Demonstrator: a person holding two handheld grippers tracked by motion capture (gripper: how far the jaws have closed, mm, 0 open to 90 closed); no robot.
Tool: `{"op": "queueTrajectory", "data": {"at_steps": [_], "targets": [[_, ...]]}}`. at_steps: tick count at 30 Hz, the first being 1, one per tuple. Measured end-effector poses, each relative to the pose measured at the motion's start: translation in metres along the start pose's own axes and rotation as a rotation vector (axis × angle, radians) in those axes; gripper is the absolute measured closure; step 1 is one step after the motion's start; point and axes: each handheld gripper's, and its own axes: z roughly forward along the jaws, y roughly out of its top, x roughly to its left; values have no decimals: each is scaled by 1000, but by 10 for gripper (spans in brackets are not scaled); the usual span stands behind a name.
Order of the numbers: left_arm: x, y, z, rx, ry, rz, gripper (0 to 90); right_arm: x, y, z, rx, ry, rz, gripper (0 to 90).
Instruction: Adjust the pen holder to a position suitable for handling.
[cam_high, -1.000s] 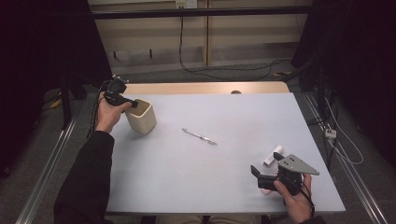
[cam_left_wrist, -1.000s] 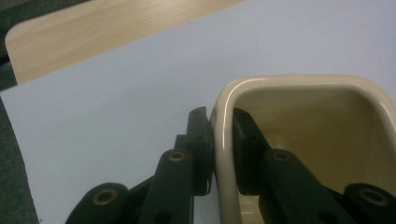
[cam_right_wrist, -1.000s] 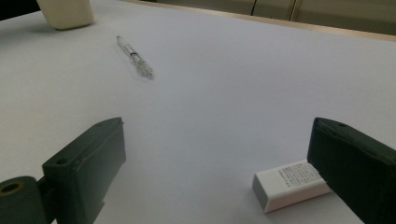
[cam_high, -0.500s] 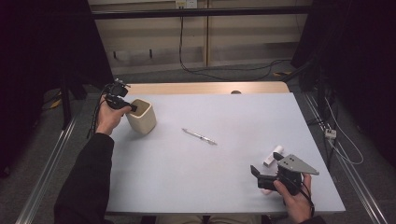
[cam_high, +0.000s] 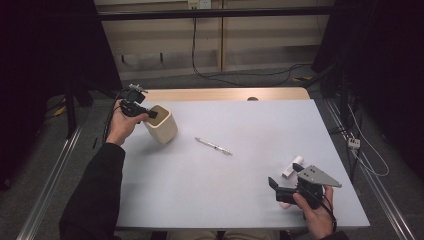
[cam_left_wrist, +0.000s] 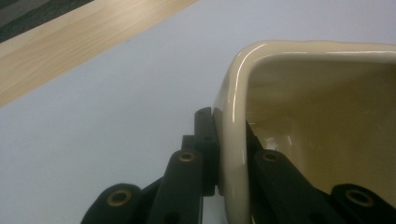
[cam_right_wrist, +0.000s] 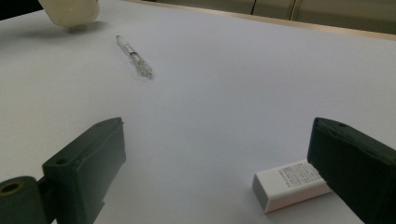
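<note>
My left hand-held gripper (cam_left_wrist: 219, 154) pinches the cup (cam_high: 161, 124) wall, one jaw inside, to tilt it toward the pen (cam_high: 213, 146) lying just right of it, while my right hand-held gripper (cam_right_wrist: 219, 172) waits wide, well right of the cup.

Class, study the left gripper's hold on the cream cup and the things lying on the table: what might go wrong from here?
1. The left gripper pinches only the thin rim wall of the cream cup, one jaw inside, one outside. Lifted, the cup may swing or slip out.
2. The cup already looks tilted in the high view; let go now, it might tip over.
3. The pen lies loose mid-table and the eraser sits beside the open right gripper; a careless sweep might knock either away.
</note>
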Motion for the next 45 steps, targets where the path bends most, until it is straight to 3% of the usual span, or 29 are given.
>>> {"op": "queueTrajectory", "data": {"at_steps": [2,6,11,17,18,22,24,29,34,39,45], "targets": [[-6,4,1,2,-17,42,852,0,0,0,0,0,0,43],[-19,13,3,-15,-50,71,852,0,0,0,0,-3,4,43],[-33,18,3,11,-78,143,852,0,0,-1,-2,-2,2,43],[-50,29,5,-33,-119,183,852,1,1,0,0,0,3,42],[-52,33,5,-16,-125,233,853,1,1,1,-1,0,2,42],[-70,48,12,-23,-148,292,853,1,1,1,1,2,1,42],[-77,56,16,-43,-160,295,853,1,1,1,0,0,5,42],[-86,76,25,-33,-162,326,853,-2,0,-1,-7,-1,11,42],[-94,87,42,-59,-183,314,853,-2,-1,-1,-5,1,16,42],[-100,95,64,-34,-185,310,853,-2,-1,-1,-5,2,18,42],[-107,105,81,-9,-202,335,853,-2,-1,-1,-4,4,25,42]]}}
